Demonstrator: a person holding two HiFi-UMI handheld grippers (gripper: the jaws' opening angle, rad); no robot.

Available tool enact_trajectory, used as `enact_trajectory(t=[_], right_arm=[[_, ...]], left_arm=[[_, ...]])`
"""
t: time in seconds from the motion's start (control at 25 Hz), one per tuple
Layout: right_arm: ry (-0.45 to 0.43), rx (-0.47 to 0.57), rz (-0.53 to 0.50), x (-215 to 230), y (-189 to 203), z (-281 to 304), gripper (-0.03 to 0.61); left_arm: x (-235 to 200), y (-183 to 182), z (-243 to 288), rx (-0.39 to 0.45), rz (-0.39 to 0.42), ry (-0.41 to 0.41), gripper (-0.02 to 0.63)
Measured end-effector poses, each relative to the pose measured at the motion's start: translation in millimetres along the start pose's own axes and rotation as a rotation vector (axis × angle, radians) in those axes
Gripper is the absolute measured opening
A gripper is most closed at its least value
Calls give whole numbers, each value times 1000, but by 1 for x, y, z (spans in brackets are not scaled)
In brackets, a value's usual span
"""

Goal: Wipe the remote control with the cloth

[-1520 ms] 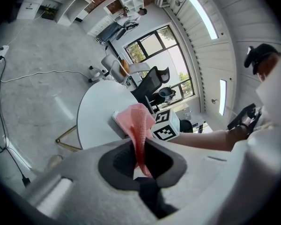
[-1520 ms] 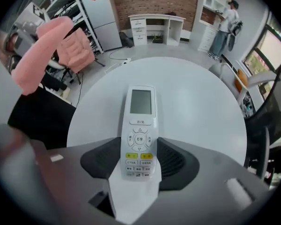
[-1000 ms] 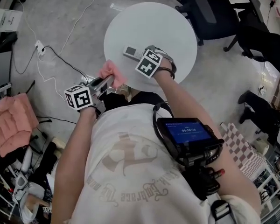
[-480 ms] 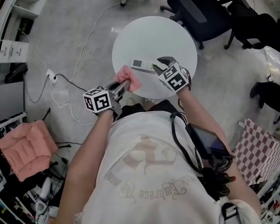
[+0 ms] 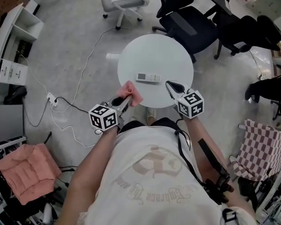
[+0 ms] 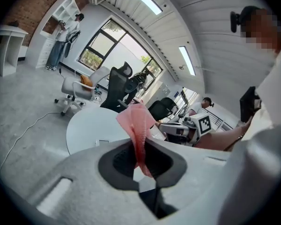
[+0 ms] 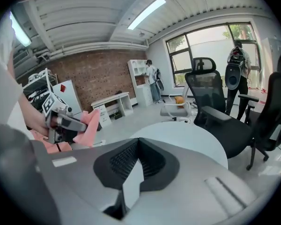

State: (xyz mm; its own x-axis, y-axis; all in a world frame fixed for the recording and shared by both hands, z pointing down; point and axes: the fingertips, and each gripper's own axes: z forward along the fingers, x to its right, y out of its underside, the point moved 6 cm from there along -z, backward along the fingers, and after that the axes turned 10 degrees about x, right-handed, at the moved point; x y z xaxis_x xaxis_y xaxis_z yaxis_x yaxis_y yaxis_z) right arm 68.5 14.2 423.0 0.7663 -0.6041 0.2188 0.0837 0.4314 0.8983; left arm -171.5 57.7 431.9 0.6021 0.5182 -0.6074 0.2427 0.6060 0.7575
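Right gripper (image 5: 170,85), drawn back from the remote control (image 5: 148,78) since earlier, jaws just closed, empty; left gripper (image 5: 123,99) clamps the cloth (image 5: 131,93); remote control lies on the table (image 5: 173,55), long axis left–right, display end apparently leftward.

an office: swivel chairs (image 5: 189,25), round white table (image 5: 159,53).

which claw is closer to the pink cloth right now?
Left. The left claw is clamped on the cloth; the right claw, just closed empty, hovers apart to its right.
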Motion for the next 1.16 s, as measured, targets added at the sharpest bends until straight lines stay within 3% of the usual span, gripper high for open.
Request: enact_trajectory(t=[0.32,0.72,1.0,1.16], right_arm=[[54,108,29,-55,5,-53,8],[131,184,122,-87,24,-84,8],[123,157,46,-108,29,-83,8],[118,176,62,-115,27,-83,8]], left_arm=[[13,6,-24,-14,63,108,18],[30,24,-36,-78,93,219,19],[32,31,-44,-92,105,239,19],[33,31,-51,-85,108,237,19]])
